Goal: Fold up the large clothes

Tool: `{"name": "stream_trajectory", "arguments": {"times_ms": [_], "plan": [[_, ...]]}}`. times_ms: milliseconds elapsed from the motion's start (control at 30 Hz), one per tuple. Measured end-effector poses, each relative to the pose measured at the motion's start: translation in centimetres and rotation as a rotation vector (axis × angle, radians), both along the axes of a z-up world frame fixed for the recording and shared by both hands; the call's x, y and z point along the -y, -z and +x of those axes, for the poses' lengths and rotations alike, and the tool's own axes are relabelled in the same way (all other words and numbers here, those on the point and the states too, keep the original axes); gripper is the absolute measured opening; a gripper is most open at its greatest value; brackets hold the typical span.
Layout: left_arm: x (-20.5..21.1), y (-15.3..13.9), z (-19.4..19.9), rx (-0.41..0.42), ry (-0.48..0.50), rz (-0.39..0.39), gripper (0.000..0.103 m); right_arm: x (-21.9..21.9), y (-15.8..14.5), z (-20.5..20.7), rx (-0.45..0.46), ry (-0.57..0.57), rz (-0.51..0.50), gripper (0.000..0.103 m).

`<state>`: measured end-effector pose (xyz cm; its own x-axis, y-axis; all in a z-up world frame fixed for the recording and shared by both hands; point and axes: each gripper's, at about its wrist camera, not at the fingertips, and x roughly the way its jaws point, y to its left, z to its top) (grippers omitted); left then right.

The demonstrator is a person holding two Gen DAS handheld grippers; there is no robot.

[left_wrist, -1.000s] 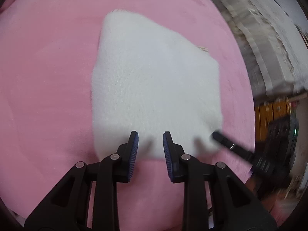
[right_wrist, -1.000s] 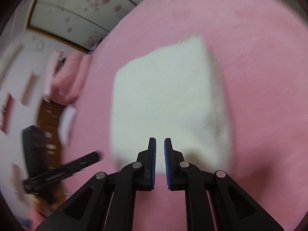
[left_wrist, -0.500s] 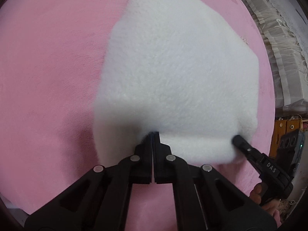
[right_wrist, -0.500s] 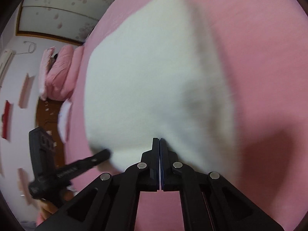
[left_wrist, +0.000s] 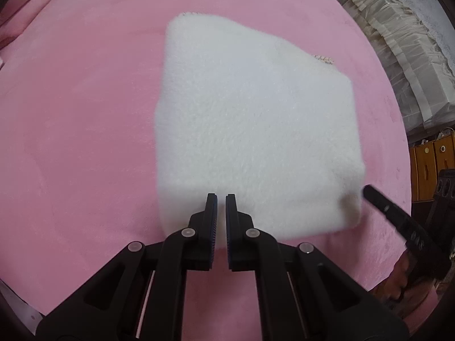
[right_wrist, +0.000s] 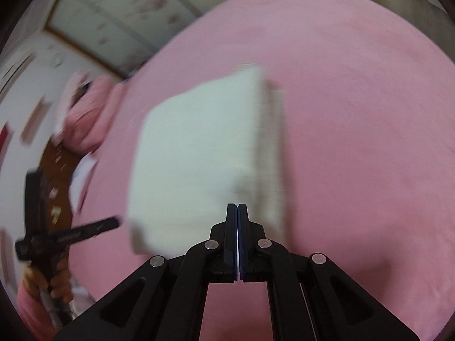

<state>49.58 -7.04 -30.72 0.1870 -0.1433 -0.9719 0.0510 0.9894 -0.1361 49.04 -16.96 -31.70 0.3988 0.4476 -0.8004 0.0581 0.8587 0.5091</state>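
Observation:
A white fleece garment [left_wrist: 253, 130], folded into a thick square, lies flat on a pink bed cover [left_wrist: 71, 113]. My left gripper [left_wrist: 221, 199] hovers over the garment's near edge with a narrow gap between its jaws and nothing held. My right gripper [right_wrist: 237, 207] is shut and empty, just above the garment's [right_wrist: 196, 153] near right corner. The right gripper [left_wrist: 378, 199] also shows at the right of the left wrist view, and the left gripper [right_wrist: 111, 223] at the left of the right wrist view.
The pink cover [right_wrist: 355, 142] spreads all around the garment. Stacked pale bedding [left_wrist: 398, 42] lies beyond the bed's right edge. Pink pillows [right_wrist: 85, 108] and a wardrobe [right_wrist: 119, 28] stand at the far left.
Both grippers dipped to the garment's near edge and shut there, then drew back and up. The left jaws have parted slightly. The garment has stayed flat.

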Motion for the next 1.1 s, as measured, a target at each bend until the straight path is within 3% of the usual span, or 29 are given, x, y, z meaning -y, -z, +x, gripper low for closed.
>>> {"name": "stream_trajectory", "arguments": {"times_ms": [67, 200, 400, 567, 633, 700, 767, 900, 967, 1000, 1100], "plan": [[3.2, 2.3, 1.2, -0.034, 0.017, 0.027, 0.002, -3.6, -0.3, 0.9, -0.026, -0.078, 0.066, 0.000], [3.8, 2.1, 4.2, 0.006, 0.026, 0.005, 0.002, -9.3, 1.5, 2.8, -0.083, -0.172, 0.064, 0.000], [3.4, 4.0, 8.9, 0.097, 0.046, -0.067, 0.002, -11.5, 6.5, 7.0, -0.040, -0.115, 0.092, 0.000], [2.8, 6.3, 13.4, 0.173, 0.006, -0.154, 0.002, -10.9, 8.8, 12.8, 0.031, -0.049, 0.079, 0.000], [2.0, 7.5, 16.4, 0.171, -0.072, -0.189, 0.002, -10.2, 9.3, 15.4, 0.040, -0.025, 0.109, 0.000], [2.1, 9.1, 18.5, 0.160, -0.150, -0.200, 0.002, -9.7, 9.6, 17.5, 0.028, -0.001, 0.103, 0.000], [2.3, 9.8, 20.3, 0.175, -0.149, -0.174, 0.002, -9.3, 9.6, 18.9, 0.000, 0.010, 0.106, 0.000], [2.3, 9.9, 19.8, 0.203, -0.133, -0.159, 0.002, -8.9, 9.6, 19.0, 0.005, -0.008, 0.098, 0.000], [1.3, 10.1, 19.0, 0.215, -0.146, -0.198, 0.001, -7.7, 8.7, 17.7, 0.022, -0.001, 0.093, 0.000], [0.6, 10.2, 18.6, 0.213, -0.156, -0.230, 0.001, -6.6, 8.3, 17.0, 0.025, 0.050, 0.014, 0.000], [-0.1, 10.4, 17.3, 0.221, -0.175, -0.261, 0.001, -2.4, 7.8, 15.9, 0.042, 0.164, -0.044, 0.000]]}}
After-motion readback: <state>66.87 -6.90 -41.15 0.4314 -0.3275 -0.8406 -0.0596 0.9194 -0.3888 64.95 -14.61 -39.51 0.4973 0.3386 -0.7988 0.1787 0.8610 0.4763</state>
